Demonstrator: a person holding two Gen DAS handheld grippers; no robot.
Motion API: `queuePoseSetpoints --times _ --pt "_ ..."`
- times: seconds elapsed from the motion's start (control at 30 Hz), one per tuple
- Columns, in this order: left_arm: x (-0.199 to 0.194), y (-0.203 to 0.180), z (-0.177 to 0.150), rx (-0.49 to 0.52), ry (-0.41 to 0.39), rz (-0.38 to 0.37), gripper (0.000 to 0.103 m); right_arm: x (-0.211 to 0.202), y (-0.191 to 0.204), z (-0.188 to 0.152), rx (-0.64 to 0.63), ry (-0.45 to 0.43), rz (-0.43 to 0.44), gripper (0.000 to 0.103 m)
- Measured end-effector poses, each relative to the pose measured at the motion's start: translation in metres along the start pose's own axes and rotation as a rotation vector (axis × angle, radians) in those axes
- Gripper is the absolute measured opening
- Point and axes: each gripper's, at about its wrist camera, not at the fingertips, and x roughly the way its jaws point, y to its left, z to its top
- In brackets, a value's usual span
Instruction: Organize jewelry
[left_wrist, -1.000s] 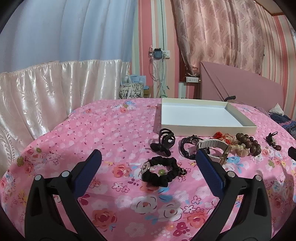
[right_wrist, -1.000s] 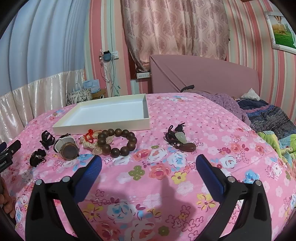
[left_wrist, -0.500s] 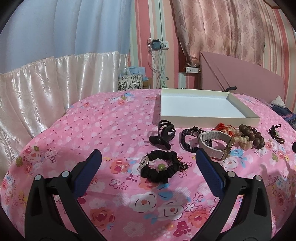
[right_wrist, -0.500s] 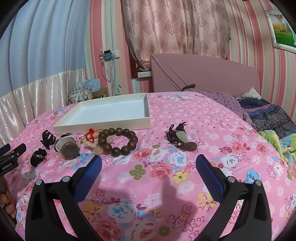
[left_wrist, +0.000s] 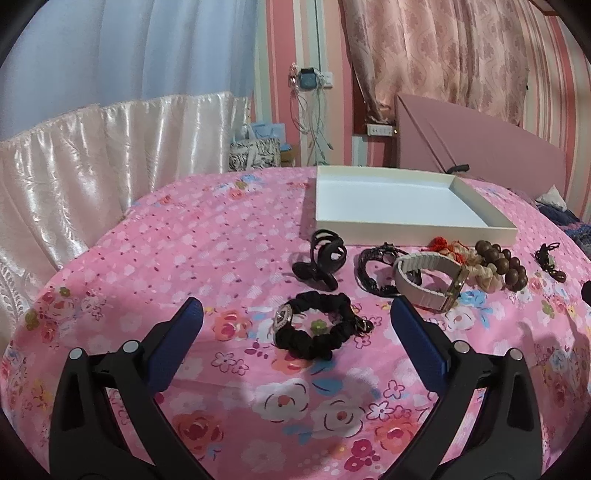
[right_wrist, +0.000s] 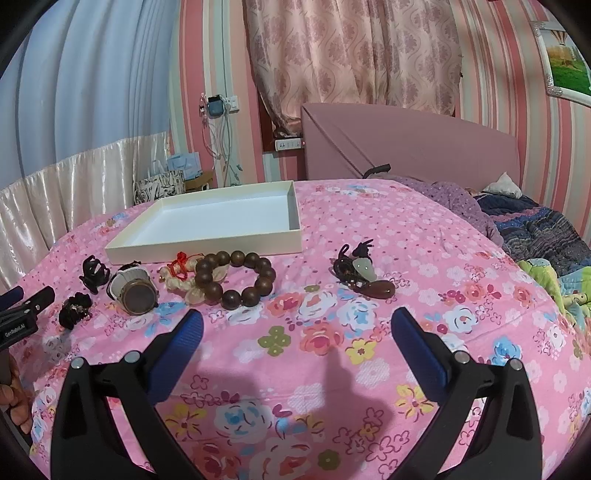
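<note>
Both hand-held grippers, left (left_wrist: 295, 325) and right (right_wrist: 295, 328), hang spread and empty over the bed (left_wrist: 147, 258); scrunchie (left_wrist: 314, 334) between left fingers, beads (right_wrist: 236, 278) at 11 o'clock of right, tray (left_wrist: 406, 232) beyond.

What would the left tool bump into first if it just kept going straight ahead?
Probably the black scrunchie bracelet: it lies on the bedspread right between the open left tool's fingers. Depth is hard to judge, so the tool might pass above it.

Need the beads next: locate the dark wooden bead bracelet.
In the right wrist view, the dark wooden bead bracelet lies left of centre on the bedspread, before the white tray, touching the pale bracelet.
</note>
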Motion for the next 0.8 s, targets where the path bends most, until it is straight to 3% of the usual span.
queuePoseSetpoints --times 0.27,0.43,0.53,0.63,0.73,0.8 --pt "0.024 -0.004 0.000 0.010 0.117 -0.043 0.100 0.003 -0.001 0.000 -0.008 0.018 -0.007 0.101" --pt "0.044 -0.006 -0.001 -0.002 0.204 -0.047 0.089 0.016 0.000 0.003 -0.018 0.095 0.024 0.101" --pt "0.056 -0.009 -0.003 -0.002 0.262 -0.060 0.076 0.023 -0.004 0.009 0.006 0.149 0.079 0.101" --pt "0.068 -0.006 -0.005 -0.022 0.317 -0.088 0.057 0.030 -0.002 0.020 0.002 0.160 0.082 0.101" --pt "0.076 -0.007 -0.003 -0.006 0.323 -0.090 0.045 0.045 0.008 0.030 -0.025 0.187 0.095 0.101" --pt "0.080 -0.006 0.000 0.007 0.320 -0.093 0.024 0.055 0.014 0.034 -0.033 0.209 0.117 0.101"
